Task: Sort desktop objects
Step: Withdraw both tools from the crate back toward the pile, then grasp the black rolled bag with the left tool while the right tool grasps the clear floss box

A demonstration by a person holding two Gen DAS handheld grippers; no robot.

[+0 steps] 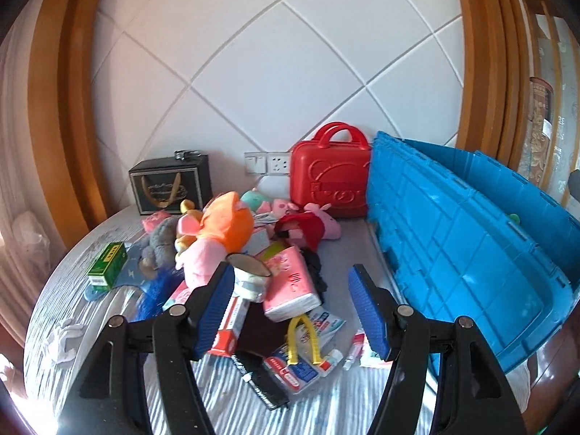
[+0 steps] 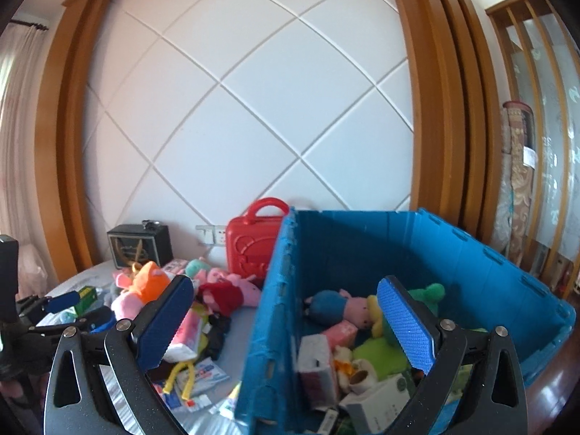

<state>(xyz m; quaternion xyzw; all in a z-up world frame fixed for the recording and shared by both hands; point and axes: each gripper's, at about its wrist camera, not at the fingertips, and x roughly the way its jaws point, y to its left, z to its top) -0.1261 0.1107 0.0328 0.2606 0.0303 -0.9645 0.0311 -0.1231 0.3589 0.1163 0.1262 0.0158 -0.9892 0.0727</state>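
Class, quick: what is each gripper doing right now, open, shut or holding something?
Left gripper: open, holding nothing, above the pile.
Right gripper: open, holding nothing, at the blue crate.

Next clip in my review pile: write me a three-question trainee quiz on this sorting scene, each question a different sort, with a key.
1. True or false: the blue crate already holds toys and boxes.
2. What stands against the wall beside the crate? A) red case B) green bucket C) white kettle
3. Fill in: both the left gripper and the right gripper are ____ and hold nothing.

Key: 1 true; 2 A, the red case; 3 open.
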